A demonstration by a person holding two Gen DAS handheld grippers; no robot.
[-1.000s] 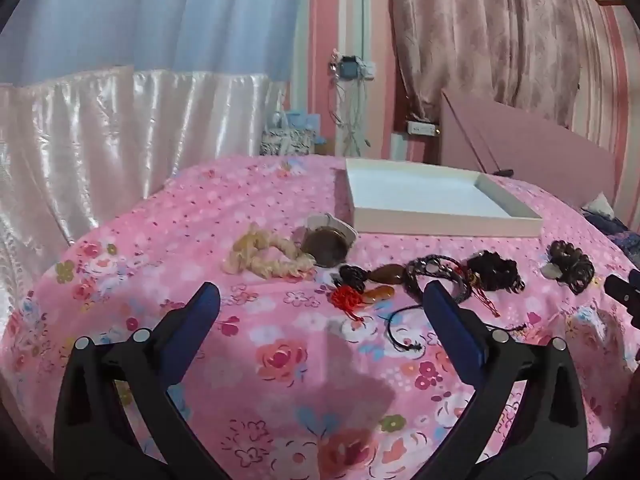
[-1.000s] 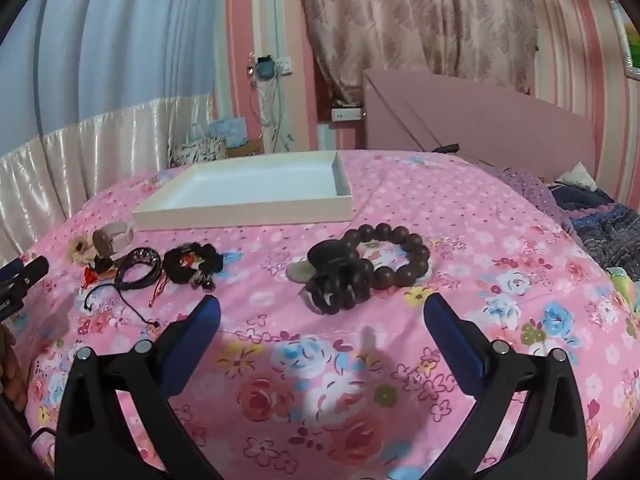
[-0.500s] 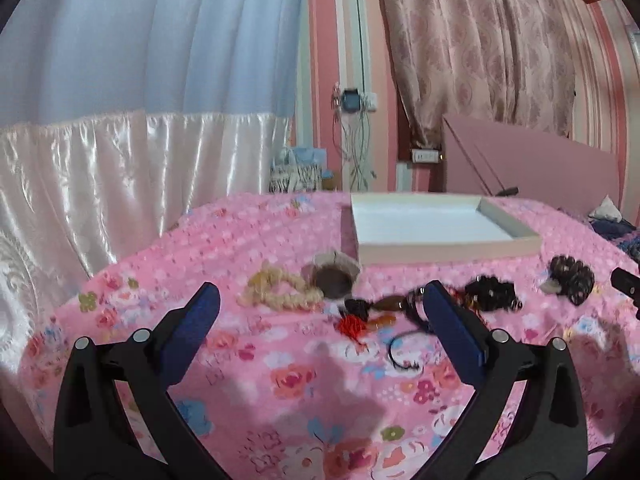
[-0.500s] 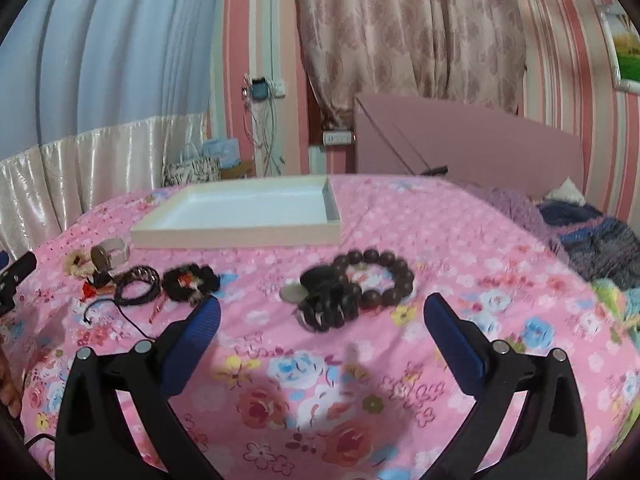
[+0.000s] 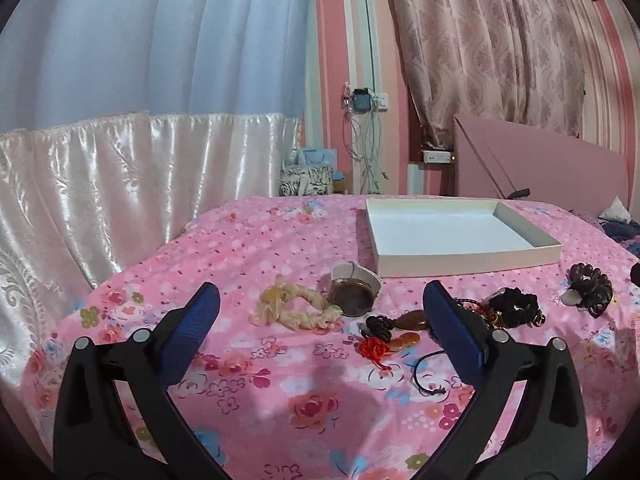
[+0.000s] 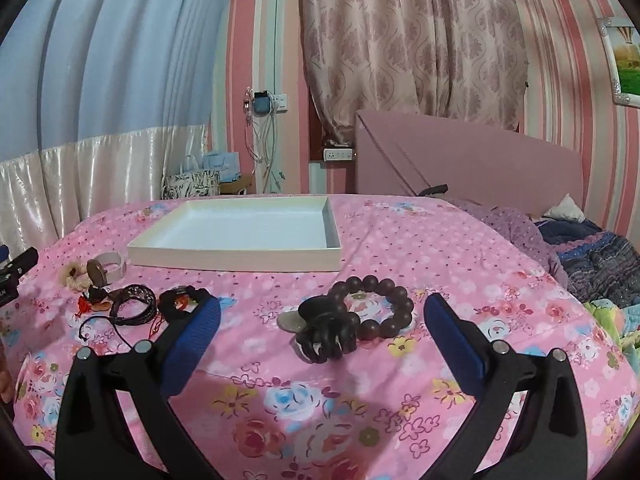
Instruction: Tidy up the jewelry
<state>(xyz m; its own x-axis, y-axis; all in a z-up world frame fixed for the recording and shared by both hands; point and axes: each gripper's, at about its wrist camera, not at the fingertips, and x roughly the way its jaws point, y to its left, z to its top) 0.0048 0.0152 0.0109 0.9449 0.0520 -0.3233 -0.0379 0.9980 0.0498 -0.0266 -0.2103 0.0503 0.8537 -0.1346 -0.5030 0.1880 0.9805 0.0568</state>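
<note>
An empty white tray [image 5: 468, 258] [image 6: 236, 258] lies on the pink floral bedspread. In front of it lie a cream scrunchie [image 5: 296, 312], a watch [image 5: 354, 292] [image 6: 106, 266], a red knot charm [image 5: 374, 347], black cord bracelets [image 6: 134, 305] and a black scrunchie [image 5: 514, 308]. A dark bead bracelet [image 6: 394, 308] and a black claw clip [image 6: 326, 330] lie further right. My left gripper [image 5: 320, 320] is open and empty above the bedspread, short of the scrunchie. My right gripper [image 6: 320, 324] is open and empty, just short of the claw clip.
The bedspread [image 5: 280, 400] drops off at the left toward a satin curtain [image 5: 120, 184]. A pink headboard [image 6: 480, 168] and a rumpled dark blanket [image 6: 600, 260] are at the right. Bags [image 6: 192, 184] and hanging cables [image 6: 264, 136] stand by the far wall.
Both grippers have tilted up and pulled back a little, so the jewelry sits lower and further off in both views. Both stay open. Nothing on the bed has moved.
</note>
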